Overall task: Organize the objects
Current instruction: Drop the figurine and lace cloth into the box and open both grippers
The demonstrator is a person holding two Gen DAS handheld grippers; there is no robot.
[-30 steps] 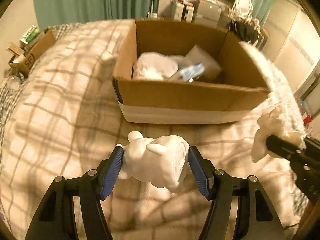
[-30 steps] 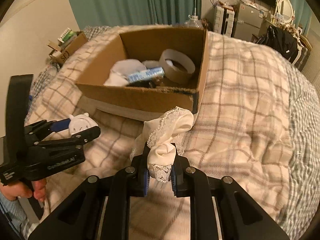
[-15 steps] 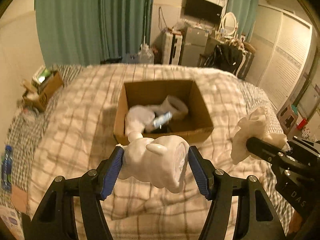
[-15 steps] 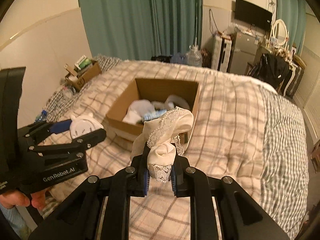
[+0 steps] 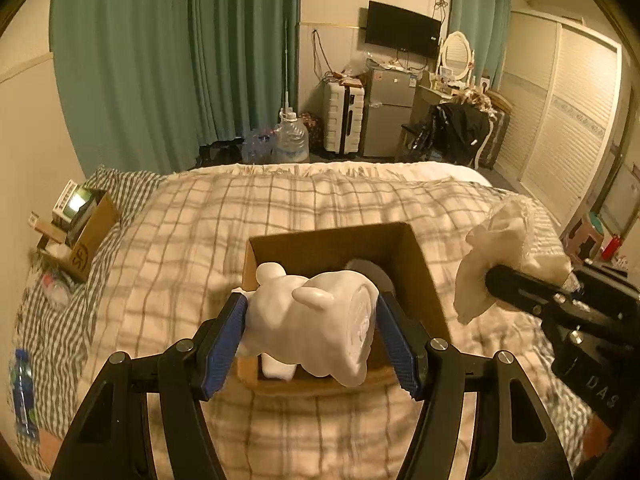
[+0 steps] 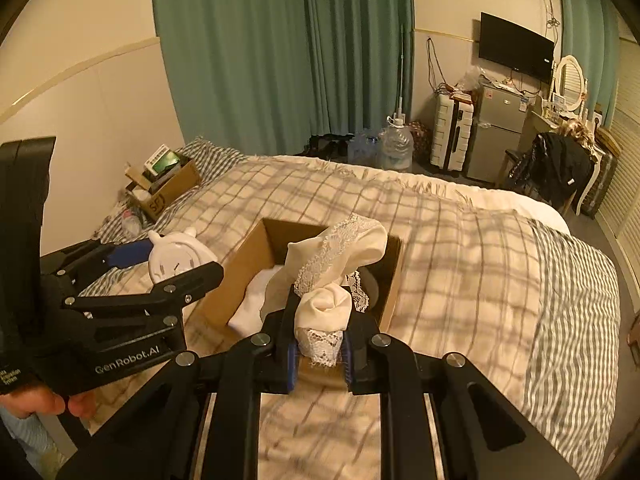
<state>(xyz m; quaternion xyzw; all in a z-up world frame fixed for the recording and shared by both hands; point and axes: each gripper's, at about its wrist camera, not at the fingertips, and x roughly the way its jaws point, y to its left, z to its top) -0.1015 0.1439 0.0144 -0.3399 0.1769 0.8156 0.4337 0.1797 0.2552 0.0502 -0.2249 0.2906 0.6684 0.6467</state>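
Note:
My left gripper [image 5: 312, 332] is shut on a white bear-shaped figurine [image 5: 316, 324] and holds it high above the bed; the figurine also shows in the right wrist view [image 6: 176, 258]. My right gripper [image 6: 320, 354] is shut on a cream lace-trimmed cloth [image 6: 340, 256], also held high, and it shows at the right of the left wrist view [image 5: 496, 260]. An open cardboard box [image 5: 332, 244] sits on the checked bedspread below both grippers, with white items inside, mostly hidden by what I hold. The box also shows in the right wrist view [image 6: 248, 264].
The checked bedspread [image 6: 460, 248] covers the bed. A small cardboard box of items [image 6: 168, 184] sits at the bed's far left. A blue bottle [image 5: 24, 392] lies at the left edge. Water jug, suitcase, fridge and a chair with clothes stand beyond the bed.
Both grippers have risen well above the bed with their loads still held. The box now looks smaller and lies below them.

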